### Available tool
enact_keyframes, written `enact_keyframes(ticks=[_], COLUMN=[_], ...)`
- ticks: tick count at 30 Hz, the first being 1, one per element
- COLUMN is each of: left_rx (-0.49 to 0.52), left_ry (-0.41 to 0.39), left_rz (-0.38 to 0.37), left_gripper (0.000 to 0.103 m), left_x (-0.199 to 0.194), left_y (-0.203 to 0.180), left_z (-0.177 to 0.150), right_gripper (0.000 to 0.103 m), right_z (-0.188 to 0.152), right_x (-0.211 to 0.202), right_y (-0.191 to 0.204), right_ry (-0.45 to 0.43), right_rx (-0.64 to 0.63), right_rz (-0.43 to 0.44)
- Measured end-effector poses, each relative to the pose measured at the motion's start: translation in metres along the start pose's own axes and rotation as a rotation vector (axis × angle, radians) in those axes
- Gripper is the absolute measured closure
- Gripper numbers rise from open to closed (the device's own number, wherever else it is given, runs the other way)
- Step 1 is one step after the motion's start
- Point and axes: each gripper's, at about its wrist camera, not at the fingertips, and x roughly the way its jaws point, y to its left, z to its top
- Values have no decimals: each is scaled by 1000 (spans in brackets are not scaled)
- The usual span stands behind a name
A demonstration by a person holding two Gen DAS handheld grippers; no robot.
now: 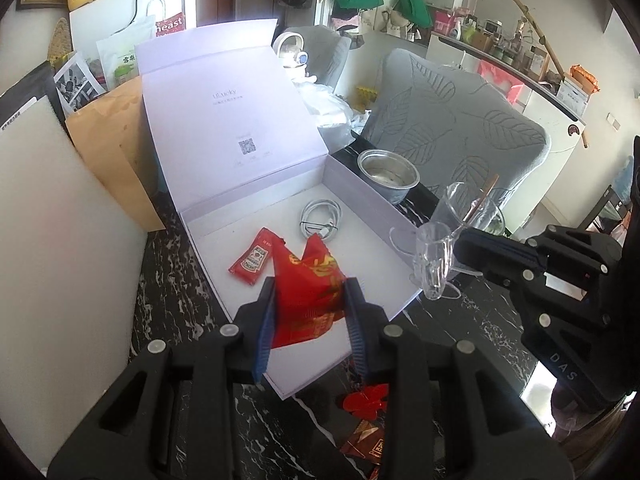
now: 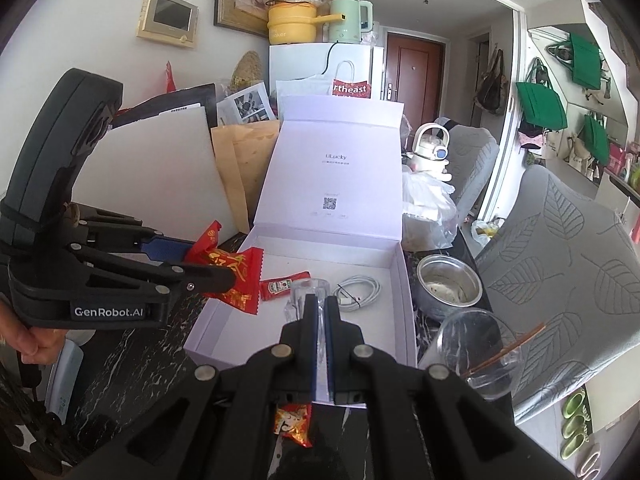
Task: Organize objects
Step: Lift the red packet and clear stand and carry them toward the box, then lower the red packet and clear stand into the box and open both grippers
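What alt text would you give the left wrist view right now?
The left claw grips a red snack packet above an open white box holding a ketchup sachet and a coiled white cable. At right, the right claw holds a small clear glass.

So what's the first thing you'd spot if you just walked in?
Probably the big white box lying open in the middle of the dark table, with a ketchup packet and a coiled white cable inside. Right above it, the left gripper pinches a bright red snack bag, and the right gripper grips a clear glass.
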Motion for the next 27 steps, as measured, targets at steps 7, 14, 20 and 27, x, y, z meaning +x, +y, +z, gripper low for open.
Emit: enact_keyframes(ticks=[7, 14, 20, 27], left_rx=[-14, -17, -11, -1], left_ry=[20, 43, 58, 68], left_rz=[-1, 18, 33, 57], left_gripper=[72, 72, 72, 72], left_x=[26, 52, 74, 96], left_y=[13, 26, 36, 41], left_z=[17, 33, 46, 59], right_gripper=[101, 101, 101, 101], right_z=[13, 28, 39, 45], right_x=[27, 58, 84, 112], right_y=[-10, -18, -22, -30], right_ry=[12, 25, 35, 46], right_rx=[-5, -8, 0, 29], right_rz=[6, 7, 10, 9])
